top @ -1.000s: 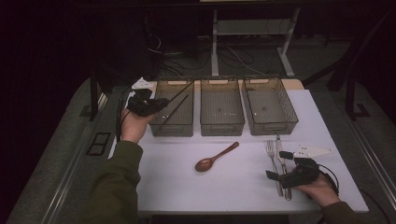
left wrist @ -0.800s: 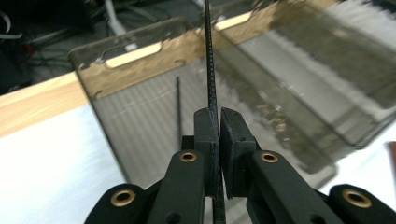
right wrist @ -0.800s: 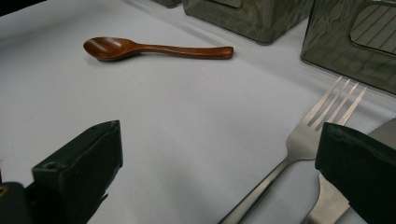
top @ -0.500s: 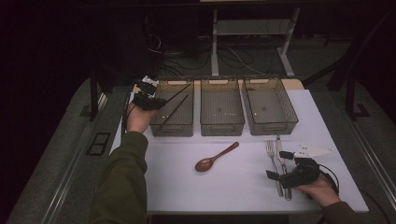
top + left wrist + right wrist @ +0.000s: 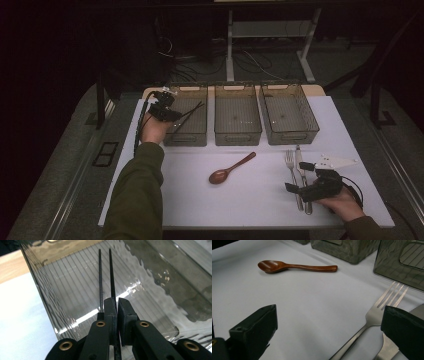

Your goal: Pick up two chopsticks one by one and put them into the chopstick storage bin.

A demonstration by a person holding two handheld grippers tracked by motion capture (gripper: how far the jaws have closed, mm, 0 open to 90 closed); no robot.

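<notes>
Gripping a pair of black chopsticks [image 5: 110, 277] between nearly closed jaws, the left gripper [image 5: 172, 114] sits at ten o'clock on the table [image 5: 260, 200], the sticks slanting into the leftmost bin [image 5: 186, 135]. At four o'clock the right gripper [image 5: 301, 178] rests with jaws wide apart, holding nothing, beside the fork [image 5: 372, 315] and knife [image 5: 302, 172]. A wooden spoon [image 5: 231, 168] lies at centre.

Wooden spoon [image 5: 231, 168] lying mid-desk on the white desk [image 5: 250, 210]; fork [image 5: 292, 172] and knife [image 5: 303, 175] side by side at right; two bins [image 5: 237, 114] [image 5: 289, 112] behind.
</notes>
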